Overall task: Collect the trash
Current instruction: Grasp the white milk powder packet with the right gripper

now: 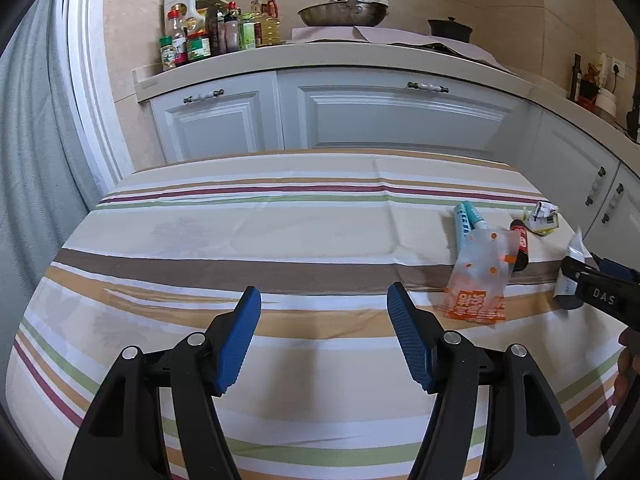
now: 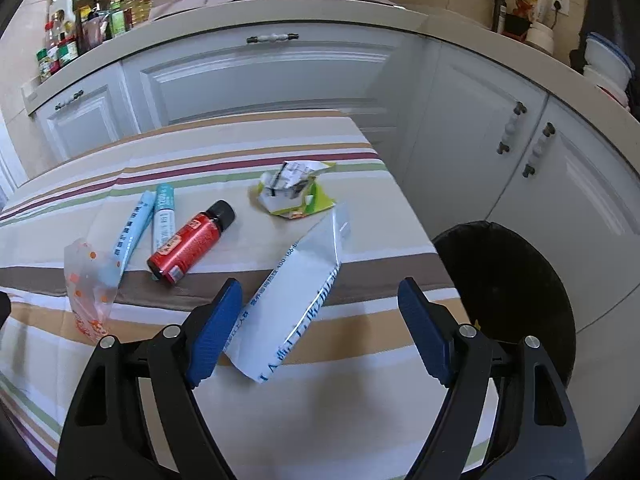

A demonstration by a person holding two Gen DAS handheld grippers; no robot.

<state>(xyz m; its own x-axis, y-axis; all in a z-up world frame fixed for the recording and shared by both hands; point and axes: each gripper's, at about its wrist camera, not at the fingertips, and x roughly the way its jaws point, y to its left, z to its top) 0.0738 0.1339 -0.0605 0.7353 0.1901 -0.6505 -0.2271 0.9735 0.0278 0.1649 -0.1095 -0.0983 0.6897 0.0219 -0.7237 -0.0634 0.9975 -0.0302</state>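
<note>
Fingers (image 2: pixel 216 332) spread on both grippers over striped cloth desk (image 1: pixel 240 232); glossy white packet (image 2: pixel 288 312), kitchen cabinets (image 1: pixel 360 116).

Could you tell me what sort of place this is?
Most likely a home kitchen: a wok on the counter, sauce bottles beside it, white cabinets below, and a striped tablecloth strewn with wrappers.

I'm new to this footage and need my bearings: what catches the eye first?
A scatter of trash on the striped tablecloth: a red bottle lying beside two blue tubes, and a white pouch between the open right gripper fingers. A black bin waits off the table's right edge.
</note>
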